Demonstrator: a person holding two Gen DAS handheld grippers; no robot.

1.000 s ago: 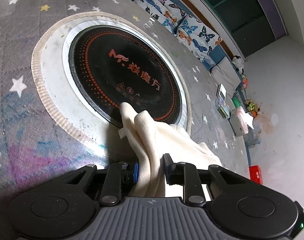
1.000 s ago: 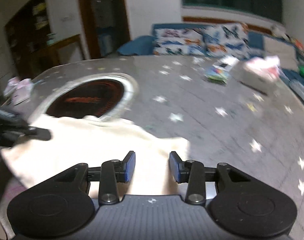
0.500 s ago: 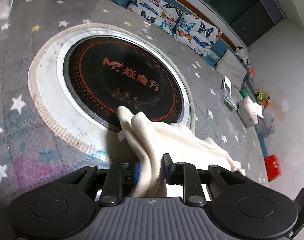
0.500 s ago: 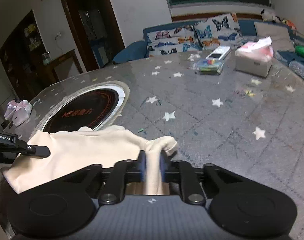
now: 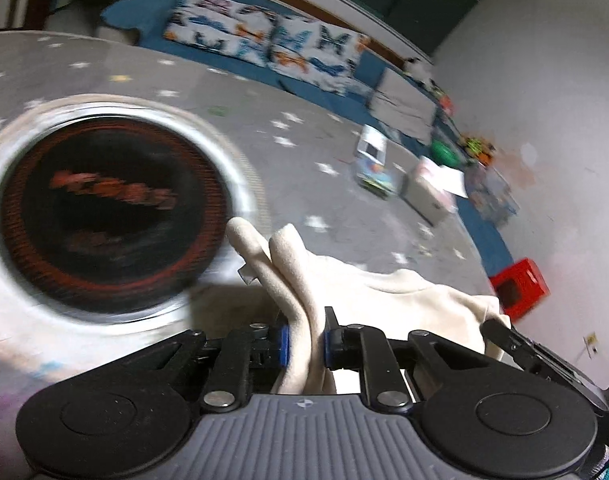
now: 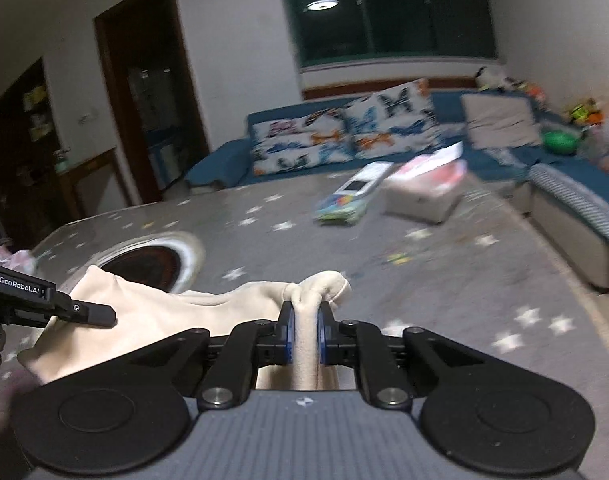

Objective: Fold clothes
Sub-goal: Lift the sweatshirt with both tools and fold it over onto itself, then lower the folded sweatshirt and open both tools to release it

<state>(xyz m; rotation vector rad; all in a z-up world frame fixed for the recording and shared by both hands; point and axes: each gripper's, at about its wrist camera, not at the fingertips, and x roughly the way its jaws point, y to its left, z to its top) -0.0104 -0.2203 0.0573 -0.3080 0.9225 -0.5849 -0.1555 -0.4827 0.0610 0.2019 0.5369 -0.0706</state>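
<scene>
A cream garment (image 5: 364, 284) is lifted off the grey star-patterned table (image 5: 152, 80) and stretched between both grippers. My left gripper (image 5: 306, 336) pinches one bunched corner; its jaws are closing further on the cloth. In the right wrist view my right gripper (image 6: 304, 332) is shut on the opposite bunched edge of the garment (image 6: 152, 312), which runs left to the left gripper's finger (image 6: 84, 312). The right gripper's finger (image 5: 500, 332) shows at the cloth's far end in the left wrist view.
A round black hotplate (image 5: 104, 216) with a white rim is set into the table beside the cloth. Farther back lie a tissue box (image 6: 420, 196) and a colourful packet (image 6: 344, 200). A blue sofa (image 6: 564, 200) runs along the table's far and right sides.
The right gripper shut on the garment's edge. Both grippers then rose and moved, lifting the cloth off the table; both views now look higher across the room and are blurred.
</scene>
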